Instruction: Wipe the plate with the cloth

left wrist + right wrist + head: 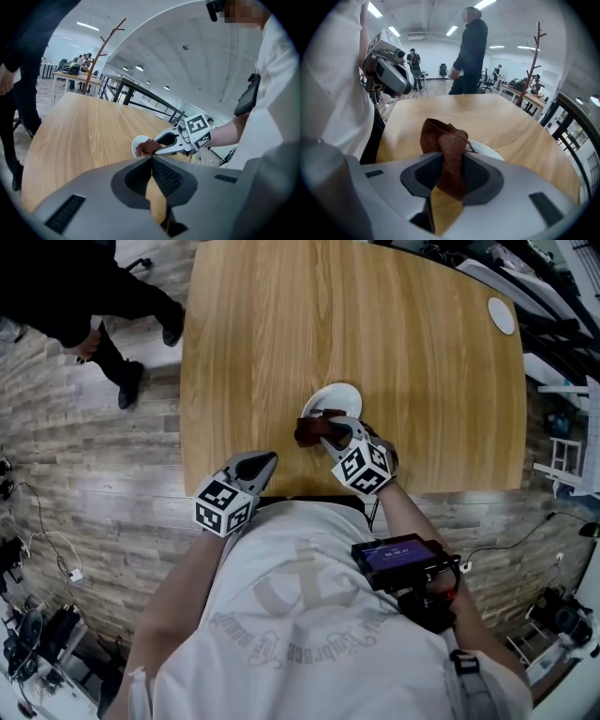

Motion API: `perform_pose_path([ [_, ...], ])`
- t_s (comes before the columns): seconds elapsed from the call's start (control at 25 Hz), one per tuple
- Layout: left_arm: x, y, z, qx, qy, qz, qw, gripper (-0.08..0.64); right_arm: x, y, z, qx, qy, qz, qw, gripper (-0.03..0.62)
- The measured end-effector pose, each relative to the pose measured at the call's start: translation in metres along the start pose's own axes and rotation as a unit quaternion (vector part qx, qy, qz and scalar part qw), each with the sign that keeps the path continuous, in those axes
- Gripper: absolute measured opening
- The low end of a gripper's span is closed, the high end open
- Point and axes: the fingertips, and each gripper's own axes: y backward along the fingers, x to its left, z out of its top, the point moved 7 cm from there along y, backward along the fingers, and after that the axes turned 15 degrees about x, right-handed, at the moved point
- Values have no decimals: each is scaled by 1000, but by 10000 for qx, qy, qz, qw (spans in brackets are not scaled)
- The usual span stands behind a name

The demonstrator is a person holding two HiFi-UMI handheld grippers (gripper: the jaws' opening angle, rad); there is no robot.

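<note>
A small white plate (337, 396) sits on the wooden table (375, 324) near its front edge. My right gripper (323, 428) is shut on a crumpled brown cloth (310, 432), which it holds at the plate's near rim. In the right gripper view the cloth (443, 140) sticks up between the jaws, with the plate (490, 151) just behind it. My left gripper (266, 461) hovers at the table's front edge, left of the plate, jaws together with nothing between them. From the left gripper view, the plate (138, 140), the cloth (148, 147) and the right gripper (161, 146) lie straight ahead.
A person in black (84, 296) stands at the table's far left corner. A small white disc (502, 315) lies at the table's far right. A wooden coat stand (533, 51) and desks are in the background. Cables and gear lie on the floor around.
</note>
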Motion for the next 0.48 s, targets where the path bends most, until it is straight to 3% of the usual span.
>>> perform_pose_path([
  [0.32,0,-1,-1,40,40,0,10000,14,-48,-2,-23,458,-539,-572,9959,127],
  [0.48,5,5,1,40,52,46,10000,14,-72,1,-19,490,-691,-1061,9907,127],
])
